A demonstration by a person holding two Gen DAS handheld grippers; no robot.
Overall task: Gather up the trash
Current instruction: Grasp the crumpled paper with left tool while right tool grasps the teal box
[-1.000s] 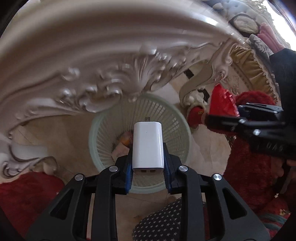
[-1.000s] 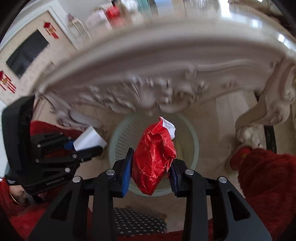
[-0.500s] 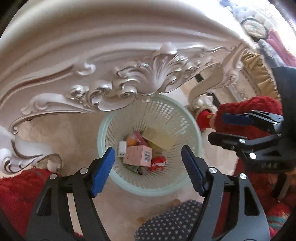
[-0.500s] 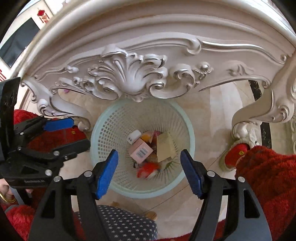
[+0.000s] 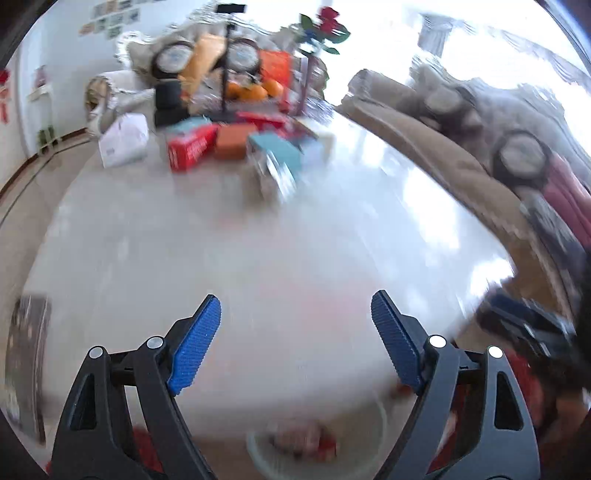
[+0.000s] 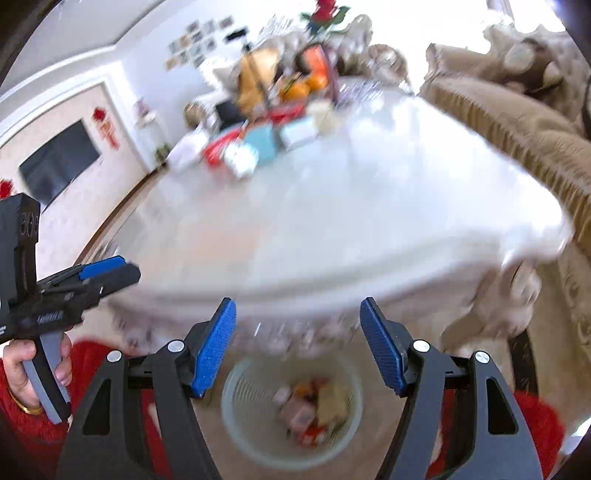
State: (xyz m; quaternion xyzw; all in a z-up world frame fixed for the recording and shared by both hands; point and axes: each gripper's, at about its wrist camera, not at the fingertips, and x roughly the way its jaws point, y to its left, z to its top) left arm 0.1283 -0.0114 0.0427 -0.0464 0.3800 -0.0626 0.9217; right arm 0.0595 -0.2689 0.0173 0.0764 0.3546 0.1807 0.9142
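White wall (image 6: 122, 55) with a dark screen (image 6: 59, 162) and red ornaments closes the room at the left of the right wrist view; a beige sofa (image 6: 517, 122) runs along the right; both views are smeared by motion blur. Between them lies the pale glossy table (image 5: 258, 240), its far end crowded with boxes: a white bag (image 5: 123, 140), a red box (image 5: 190, 147), a teal box (image 5: 280, 149), oranges (image 5: 255, 90) and a red flower (image 5: 327, 26) behind them; the near half of the tabletop is bare. Left gripper (image 5: 295, 314), seen over the tabletop in its own view and from the side at (image 6: 107, 267), has its jaws opening with nothing between the blue pads (image 5: 195, 350); a hand (image 6: 22, 369) with a gold bangle and a red sleeve grips its handle. Right gripper (image 6: 297, 321) stands spread at the table's carved edge, likewise holding nothing. Below that edge, on the floor, sits the pale mesh basket (image 6: 236, 421); the collected trash (image 6: 306, 410), a blur of pink, yellow and red pieces, lies inside it; the same basket shows only as a faint rim (image 5: 258, 458) at the bottom of the left wrist view.
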